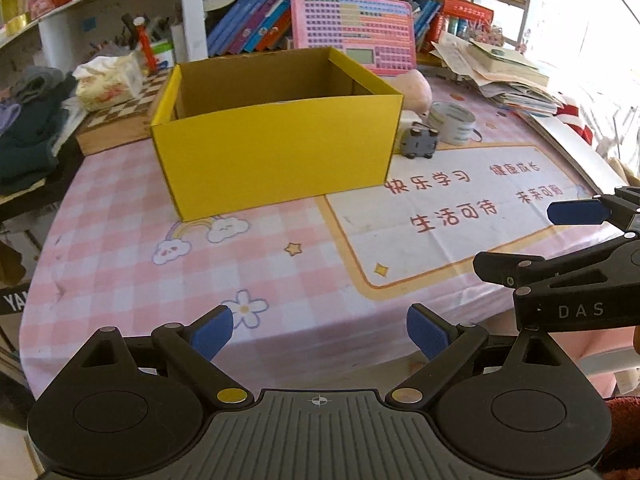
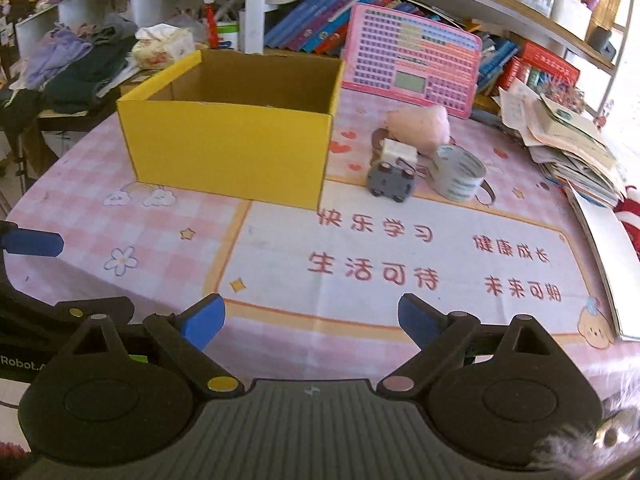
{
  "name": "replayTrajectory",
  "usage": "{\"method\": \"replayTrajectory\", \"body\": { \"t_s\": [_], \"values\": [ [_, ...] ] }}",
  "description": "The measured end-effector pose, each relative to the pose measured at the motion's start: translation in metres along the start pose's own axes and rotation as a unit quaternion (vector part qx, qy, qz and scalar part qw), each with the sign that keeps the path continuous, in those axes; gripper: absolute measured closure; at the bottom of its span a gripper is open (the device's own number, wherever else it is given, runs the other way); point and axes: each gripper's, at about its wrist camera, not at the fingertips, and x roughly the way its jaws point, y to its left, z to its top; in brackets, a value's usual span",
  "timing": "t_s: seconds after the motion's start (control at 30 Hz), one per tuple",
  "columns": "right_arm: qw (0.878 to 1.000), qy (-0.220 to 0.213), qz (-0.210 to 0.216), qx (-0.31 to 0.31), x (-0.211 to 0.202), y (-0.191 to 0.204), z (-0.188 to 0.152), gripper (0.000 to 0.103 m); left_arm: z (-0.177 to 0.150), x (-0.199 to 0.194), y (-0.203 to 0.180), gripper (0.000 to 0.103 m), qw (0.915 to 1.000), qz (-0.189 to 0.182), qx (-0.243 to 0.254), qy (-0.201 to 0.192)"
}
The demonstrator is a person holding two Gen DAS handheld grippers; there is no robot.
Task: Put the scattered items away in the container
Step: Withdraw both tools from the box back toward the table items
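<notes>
Two grippers: both mine, both over the near edge of the table, nothing held.
Left gripper (image 1: 320,334): fingers wide apart, blue pads (image 1: 212,336) bare, only pink checked cloth (image 1: 120,208) betw. them.
Right gripper (image 2: 311,320): fingers also spread wide, nothing betw. the pads (image 2: 202,322); it shows in the left cam at the right edge (image 1: 568,240), just beside my left one.
Container: yellow box (image 2: 228,152), open top, stands upright on the cloth, far-left of the white panel w/ red characters (image 2: 400,256). Inside mostly hidden by the near wall; can't tell what's in it.
Scattered items: all in a cluster right of the box, well apart from both grippers.
Grey toy car (image 2: 391,184): nearest item, lying tipped w/ wheels showing, just beside the box's right near corner.
White block (image 2: 398,153): directly behind the car, touching or nearly, can't tell.
Tape roll (image 2: 458,174): right of the car, lying on its flat side, loose end trailing to the right.
Pink soft thing (image 2: 420,124): farthest of the cluster, behind block and tape.
Brown item (image 2: 378,140): small, left of the block, mostly hidden.
Background: pink keyboard toy (image 2: 412,68) leaning on the shelf, paper stack (image 2: 568,144) far right, clothes pile (image 2: 76,68) far left.
</notes>
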Motion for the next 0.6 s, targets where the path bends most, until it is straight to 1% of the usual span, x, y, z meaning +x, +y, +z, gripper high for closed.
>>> {"method": "replayTrajectory", "body": {
  "t_s": [0.17,0.33,0.6],
  "values": [
    [1.000,0.004,-0.011,0.005,-0.002,-0.008,-0.002,0.009,0.004,0.004,-0.006,0.007,0.9998,-0.017,0.006,-0.005],
    [1.000,0.008,-0.022,0.013,0.000,-0.020,-0.003,0.009,0.011,0.010,-0.017,0.007,0.9990,-0.035,0.025,-0.012],
    [0.998,0.019,-0.037,0.038,0.011,-0.053,-0.003,0.008,0.029,0.033,-0.042,0.007,0.9978,-0.052,0.040,0.001]
  ]
}}
